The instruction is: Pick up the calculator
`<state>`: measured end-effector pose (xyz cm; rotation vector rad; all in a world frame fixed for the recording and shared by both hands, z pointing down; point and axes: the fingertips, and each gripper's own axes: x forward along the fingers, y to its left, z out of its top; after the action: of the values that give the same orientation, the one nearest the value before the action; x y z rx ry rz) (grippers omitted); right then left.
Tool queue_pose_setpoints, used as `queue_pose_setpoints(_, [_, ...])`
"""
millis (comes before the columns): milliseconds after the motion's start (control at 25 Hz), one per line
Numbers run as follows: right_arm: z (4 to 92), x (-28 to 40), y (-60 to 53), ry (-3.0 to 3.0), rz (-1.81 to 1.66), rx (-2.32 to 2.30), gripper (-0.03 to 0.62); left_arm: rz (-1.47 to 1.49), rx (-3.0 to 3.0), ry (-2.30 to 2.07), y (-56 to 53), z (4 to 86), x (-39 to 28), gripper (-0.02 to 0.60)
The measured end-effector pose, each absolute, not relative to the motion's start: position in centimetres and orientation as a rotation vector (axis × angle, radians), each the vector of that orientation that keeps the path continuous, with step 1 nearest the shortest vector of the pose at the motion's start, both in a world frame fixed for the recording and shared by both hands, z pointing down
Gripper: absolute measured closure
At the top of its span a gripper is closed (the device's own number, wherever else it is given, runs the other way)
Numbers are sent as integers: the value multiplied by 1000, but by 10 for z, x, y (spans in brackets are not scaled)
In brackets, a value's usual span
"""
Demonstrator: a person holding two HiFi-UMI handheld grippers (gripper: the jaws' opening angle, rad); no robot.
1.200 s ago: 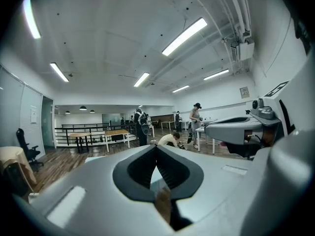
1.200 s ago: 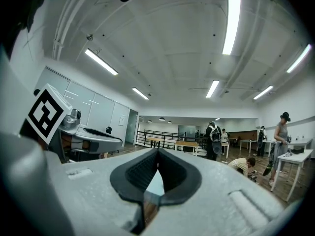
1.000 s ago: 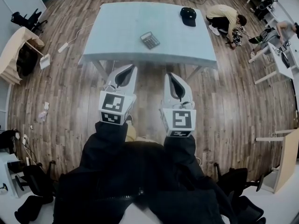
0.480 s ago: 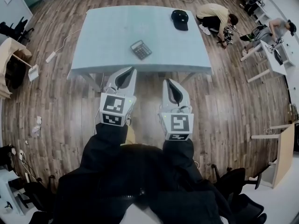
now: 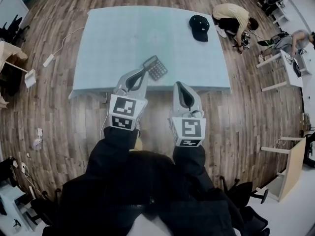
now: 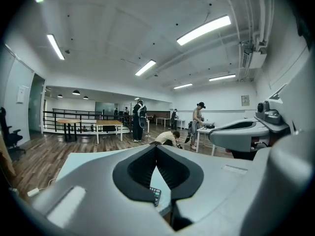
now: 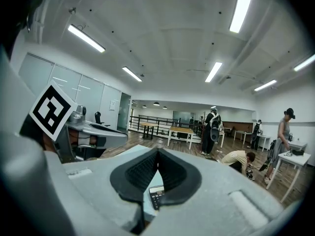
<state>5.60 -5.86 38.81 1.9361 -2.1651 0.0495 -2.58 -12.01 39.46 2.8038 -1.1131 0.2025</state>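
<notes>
A dark grey calculator [image 5: 155,67] lies tilted on the pale blue table [image 5: 123,33], close to its near edge. My left gripper [image 5: 141,73] is shut and empty. Its tips reach over the table's near edge, just left of the calculator; whether they touch it I cannot tell. My right gripper [image 5: 177,83] is shut and empty too, hanging over the floor just short of the table edge, to the right of the calculator. In the left gripper view the calculator [image 6: 155,195] peeks out below the closed jaws of the left gripper [image 6: 156,145]. The right gripper view shows the calculator [image 7: 156,196] under the right gripper [image 7: 158,150].
A black cap [image 5: 199,27] lies at the table's far right. A person in a yellow top [image 5: 236,14] crouches on the wooden floor beyond the right corner. White desks [image 5: 290,63] stand at the right, and a power strip with a cable [image 5: 49,59] lies on the floor at the left.
Both grippers have come forward toward the table, still shut. The left one, earlier over the floor short of the table, now reaches the near edge beside the calculator.
</notes>
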Motion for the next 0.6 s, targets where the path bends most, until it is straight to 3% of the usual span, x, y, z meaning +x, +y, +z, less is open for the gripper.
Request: queue_pose_setpoints(600, [398,50,-184,-2143,122,1891,594,302,2768,-1008,-237,420,-6,595])
